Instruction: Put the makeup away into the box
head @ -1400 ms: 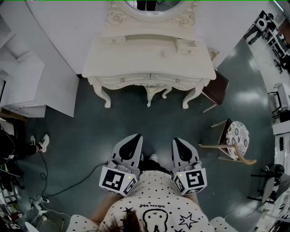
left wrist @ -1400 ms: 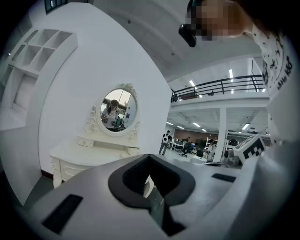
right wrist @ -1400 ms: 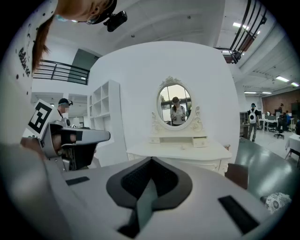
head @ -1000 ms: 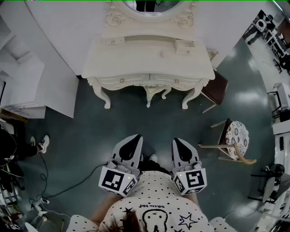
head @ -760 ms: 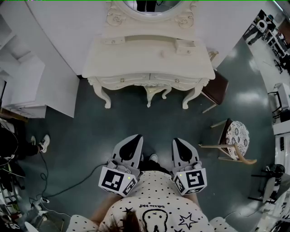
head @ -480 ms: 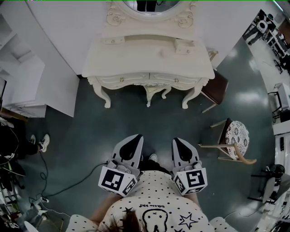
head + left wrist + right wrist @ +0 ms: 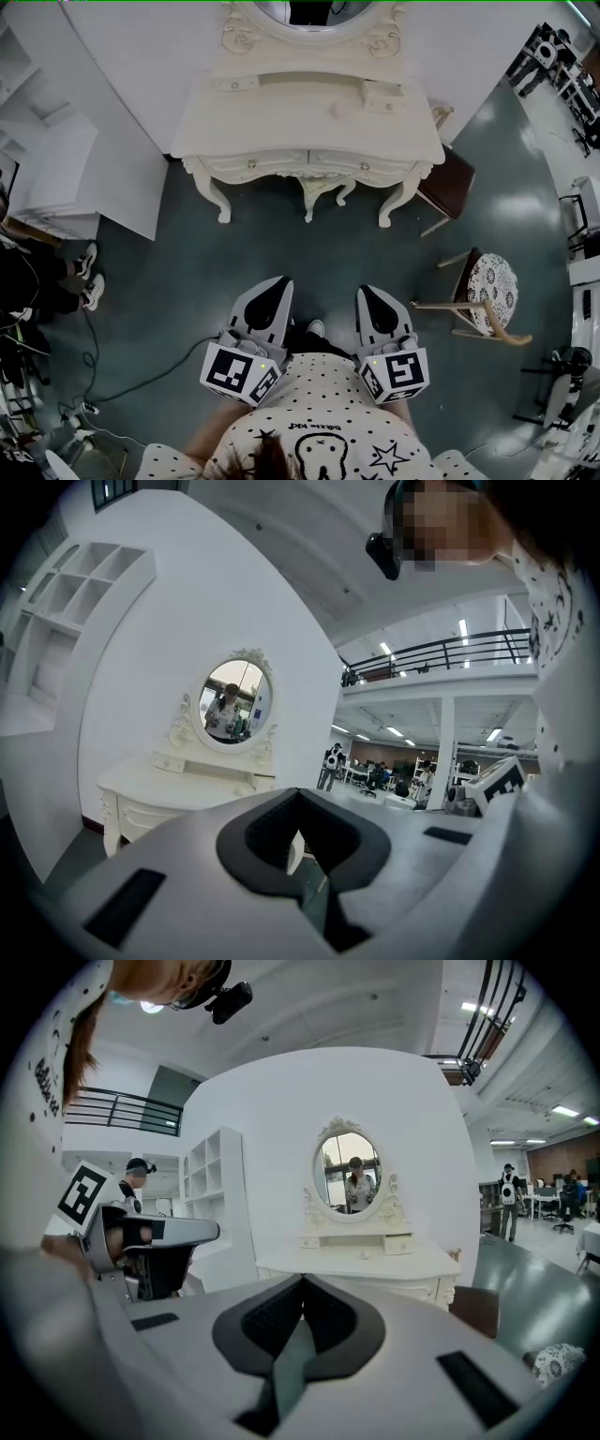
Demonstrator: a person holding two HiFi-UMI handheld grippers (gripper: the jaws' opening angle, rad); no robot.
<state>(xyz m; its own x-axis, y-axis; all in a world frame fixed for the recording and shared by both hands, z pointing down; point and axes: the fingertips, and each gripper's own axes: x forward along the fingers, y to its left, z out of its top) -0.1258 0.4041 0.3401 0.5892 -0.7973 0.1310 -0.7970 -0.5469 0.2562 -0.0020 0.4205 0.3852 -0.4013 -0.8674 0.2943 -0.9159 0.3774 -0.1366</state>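
White table (image 7: 281,122) stands well ahead; a small pinkish item (image 7: 339,110), likely the makeup, lies on it near a little box (image 7: 385,96). Both left tool (image 7: 275,286) and right tool (image 7: 368,293) sit closed and empty at the waist, probably since nothing is within reach yet.

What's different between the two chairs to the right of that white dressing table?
The dark chair has a plain brown seat; the patterned chair a round flowery one. The dark chair stands beside the end of the dressing table, the patterned chair farther off. Both are empty.
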